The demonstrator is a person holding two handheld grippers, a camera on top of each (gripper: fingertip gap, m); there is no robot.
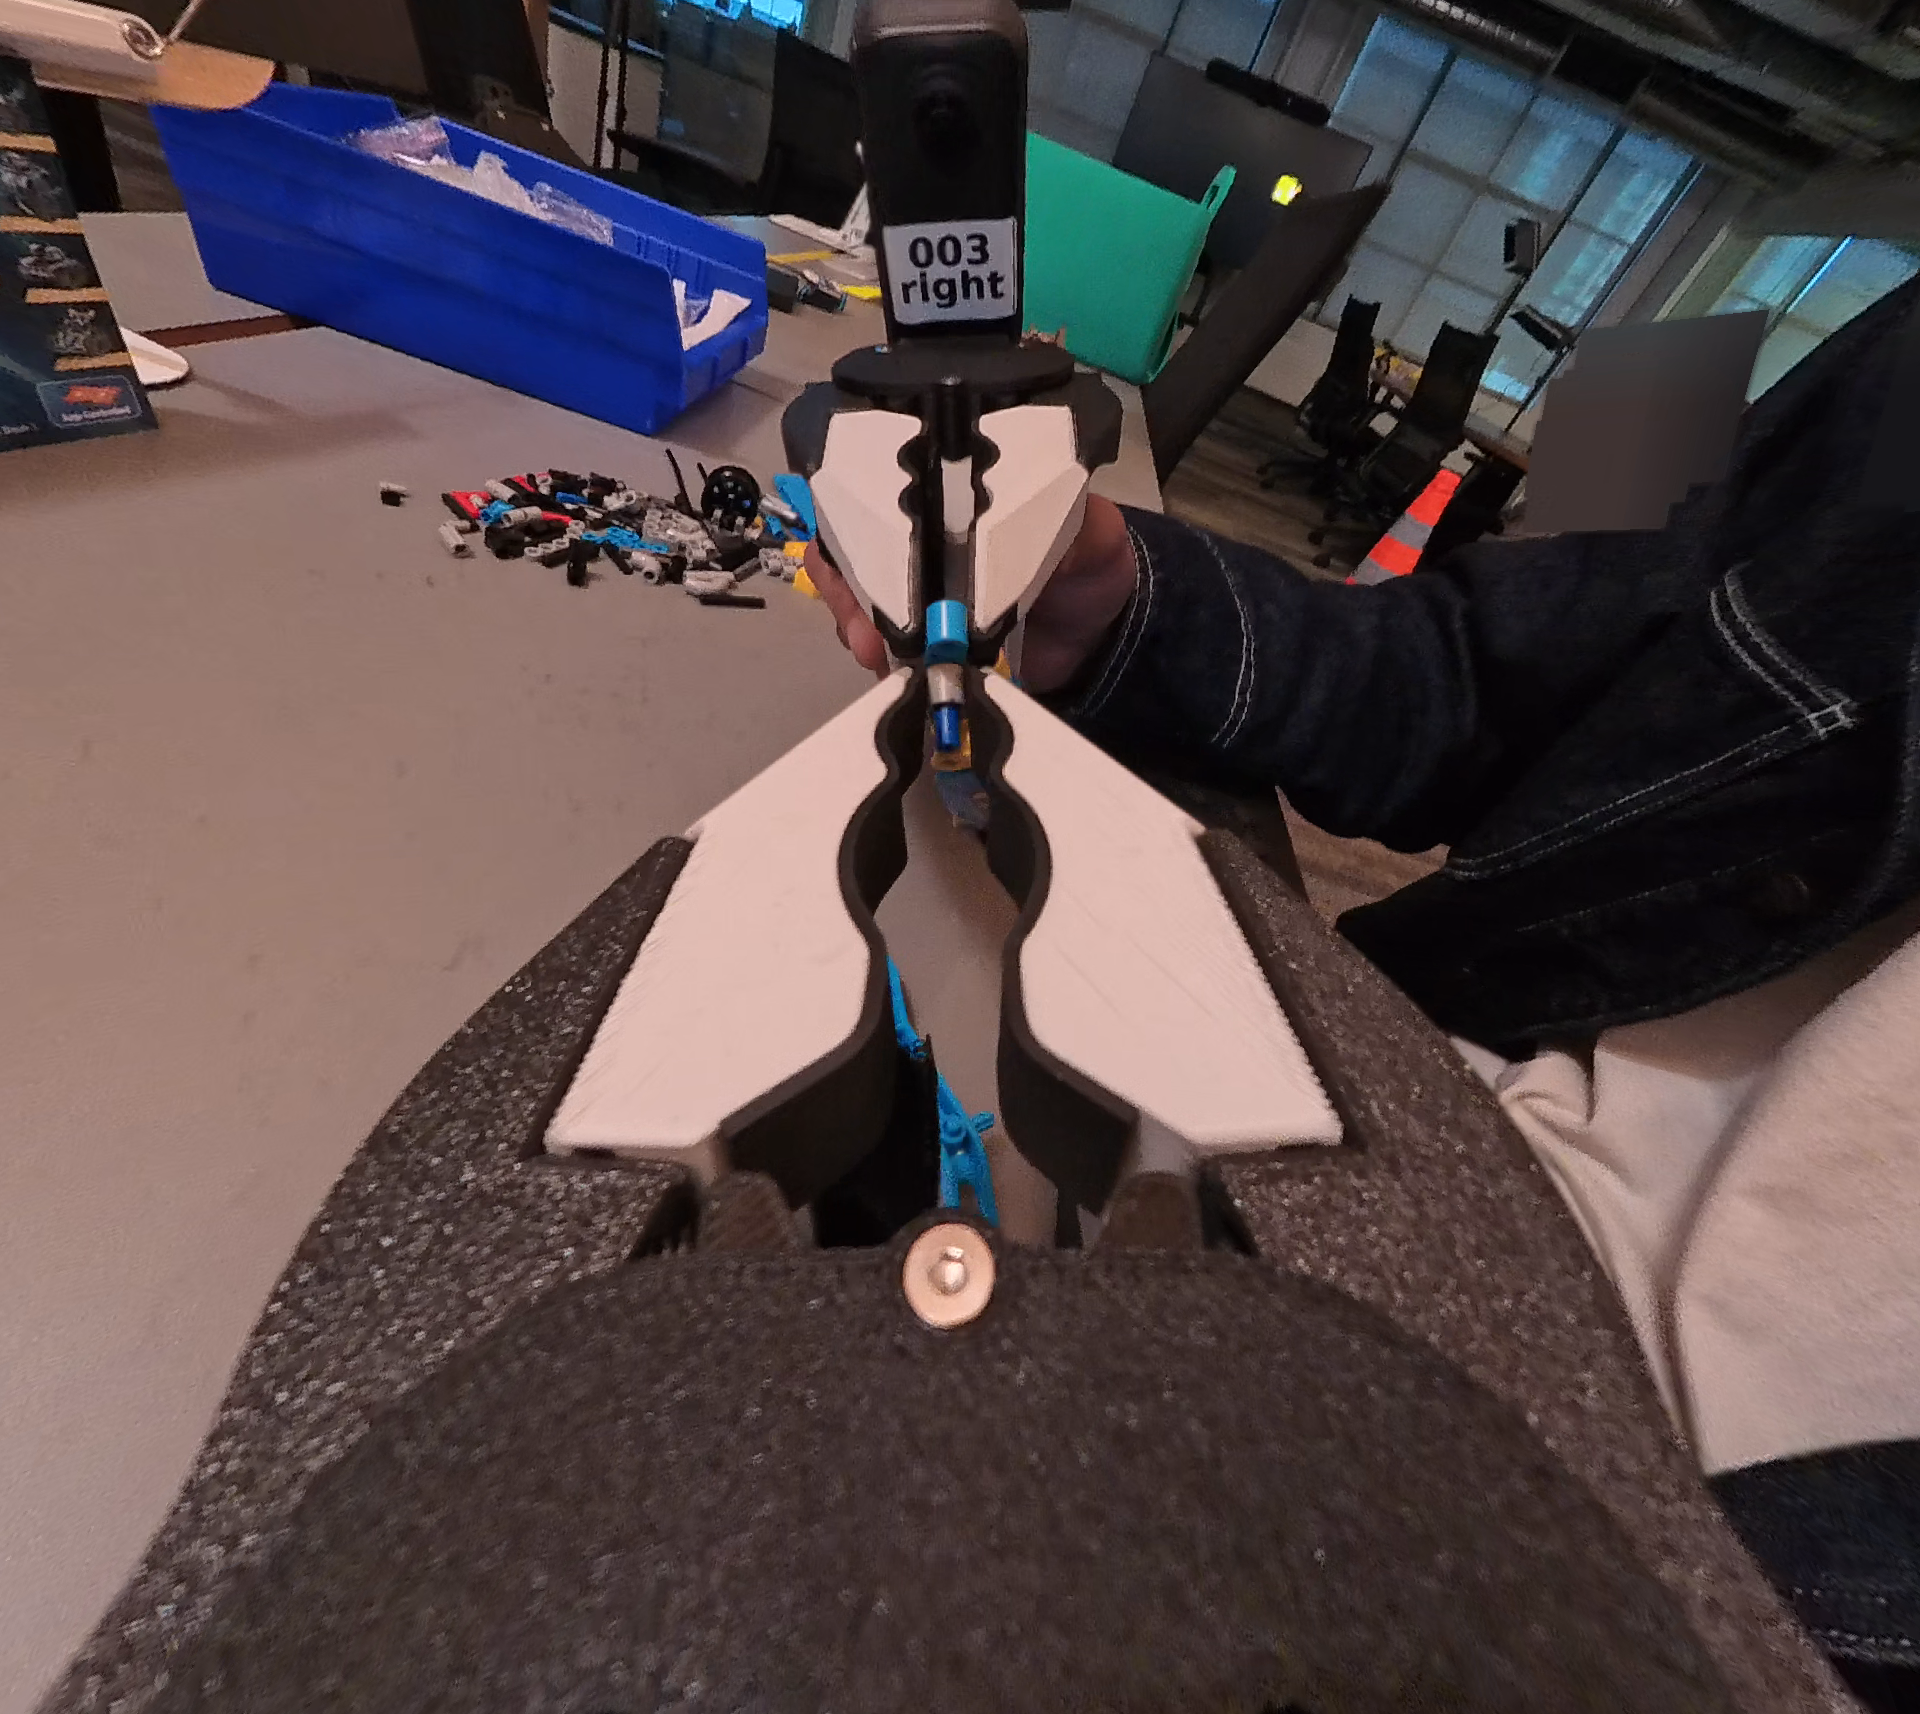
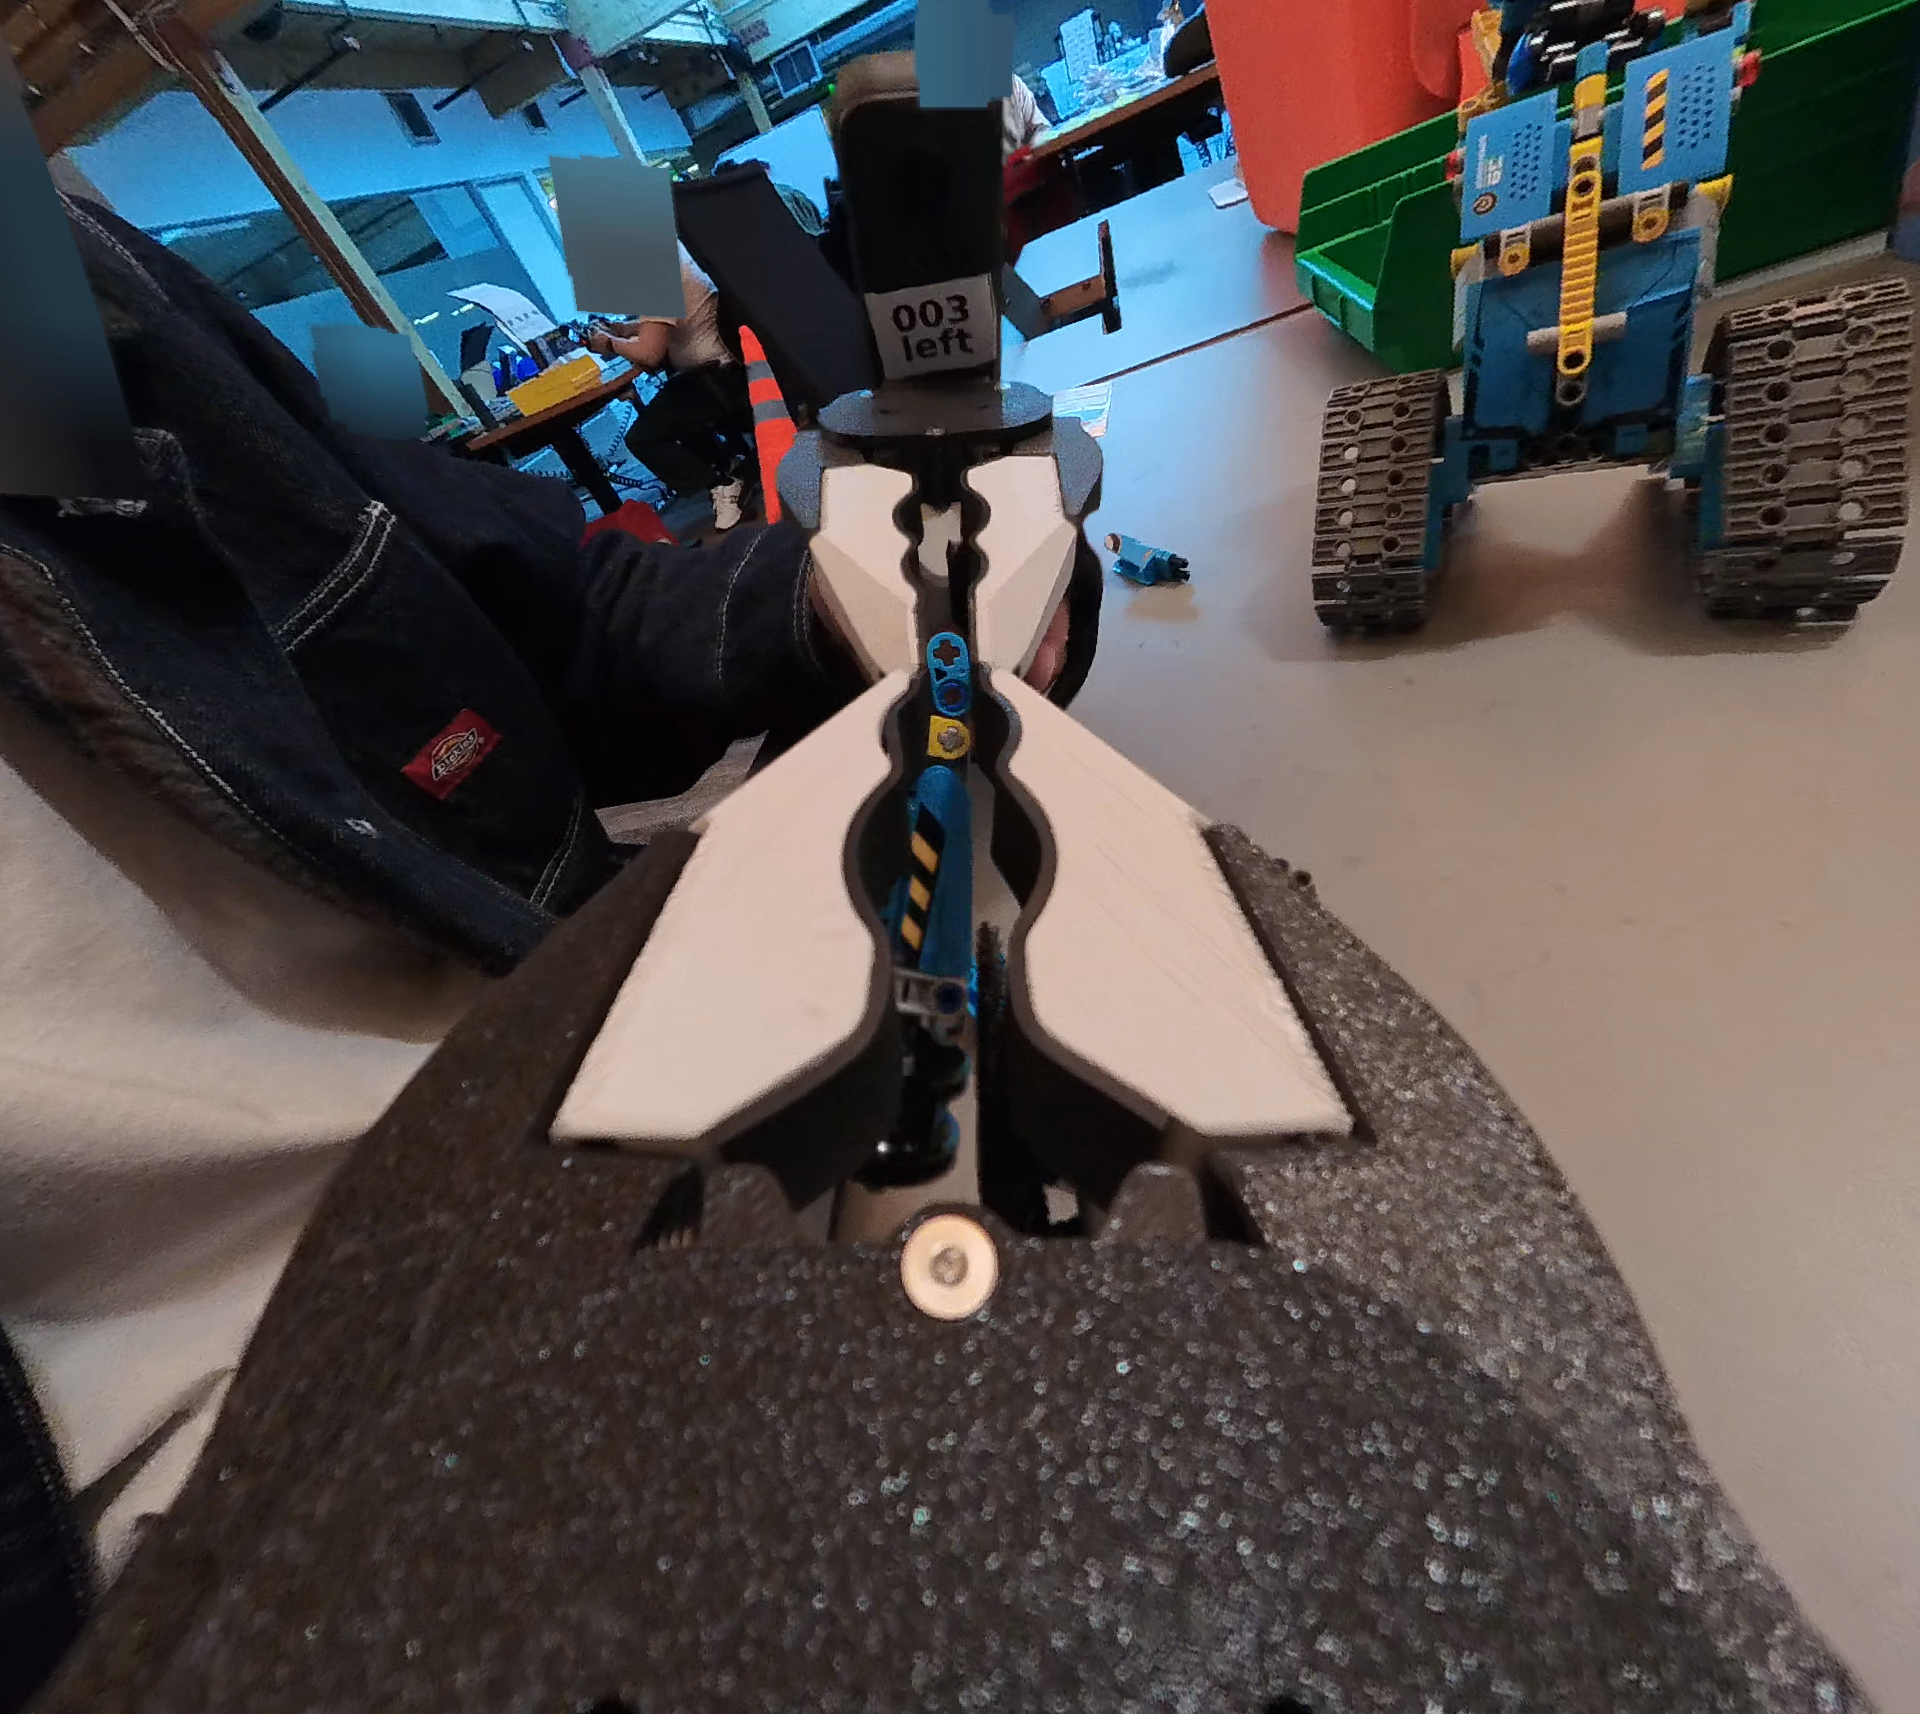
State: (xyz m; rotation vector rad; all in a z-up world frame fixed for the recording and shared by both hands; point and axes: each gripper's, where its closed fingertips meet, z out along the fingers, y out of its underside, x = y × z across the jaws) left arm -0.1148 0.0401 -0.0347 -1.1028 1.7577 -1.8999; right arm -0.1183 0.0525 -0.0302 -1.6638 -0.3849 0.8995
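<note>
My left gripper (image 1: 948, 708) and right gripper (image 2: 948, 708) meet tip to tip above the grey counter (image 1: 312, 781). The left gripper's white fingers (image 1: 790, 833) are nearly closed on a slim blue-and-yellow toy-brick assembly (image 2: 940, 843). The right gripper's fingers are pinched on its blue-and-grey pin end (image 1: 948, 656). A pile of loose bricks (image 1: 623, 526) lies far left; a tracked brick vehicle (image 2: 1590, 334) stands far right.
</note>
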